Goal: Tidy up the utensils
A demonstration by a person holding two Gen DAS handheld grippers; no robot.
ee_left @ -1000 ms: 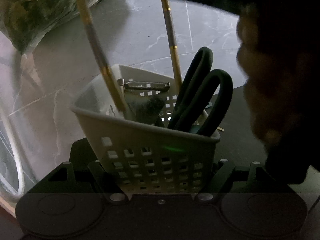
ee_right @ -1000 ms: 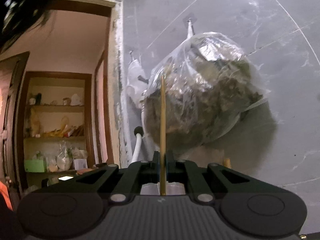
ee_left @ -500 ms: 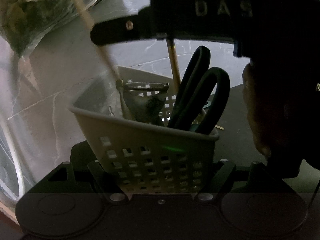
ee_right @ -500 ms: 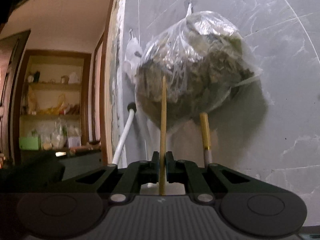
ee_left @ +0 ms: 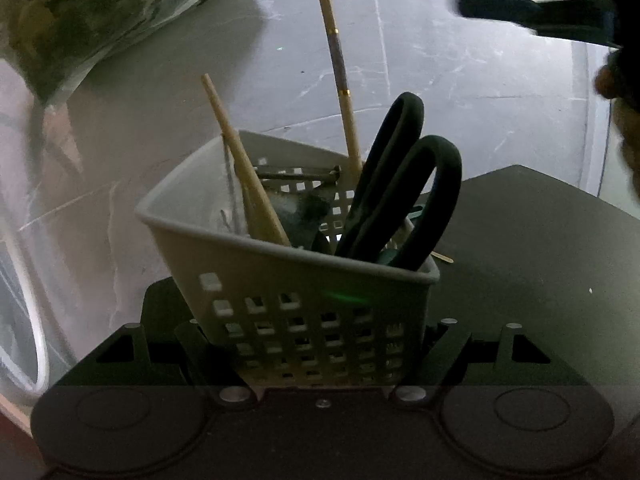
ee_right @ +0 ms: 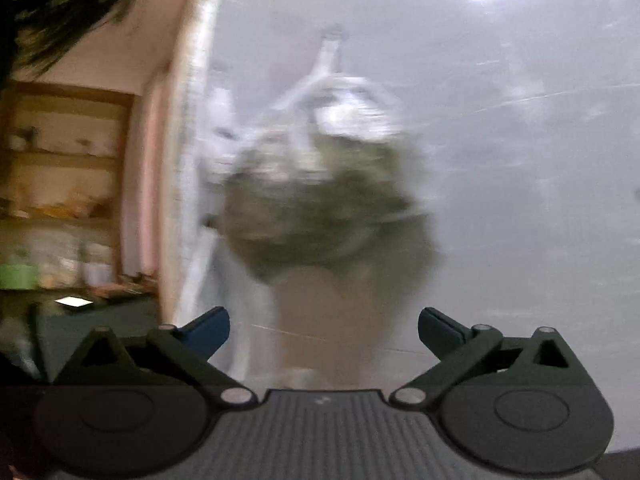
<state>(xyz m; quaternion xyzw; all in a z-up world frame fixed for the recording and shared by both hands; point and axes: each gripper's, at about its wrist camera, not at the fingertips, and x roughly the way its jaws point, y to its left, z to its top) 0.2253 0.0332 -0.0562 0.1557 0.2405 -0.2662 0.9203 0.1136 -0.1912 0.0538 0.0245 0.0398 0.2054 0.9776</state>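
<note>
Left gripper [ee_left: 320,354]: jaws clenched on the lower sides of the white perforated plastic utensil basket [ee_left: 304,292], one finger against each side wall.
Basket position: stands on the dark matte tabletop [ee_left: 532,256], near its edge, in front of a grey marbled tile wall [ee_left: 440,52].
Basket contents: a plain wooden chopstick [ee_left: 244,168] leaning left; a second chopstick with a grey patterned section and gold bands [ee_left: 340,76] standing nearly upright at the back; dark green-handled scissors [ee_left: 404,184], handles up, at the right; a metal peeler [ee_left: 298,176] lying across the rear.
Loose item: a small pale stick [ee_left: 442,256] lies on the tabletop just beside the basket's right corner.
Right gripper [ee_right: 323,326]: jaws released and spread wide, having just been opening; nothing between the blue-padded fingers [ee_right: 208,330]. View is motion-blurred.
Right gripper surroundings: a clear plastic bag of dark greenish contents [ee_right: 320,208] hangs on the wall ahead; a doorway with wooden shelves [ee_right: 64,184] lies to the left.
Left view, upper right: a dark blurred finger of the right gripper is visible.
</note>
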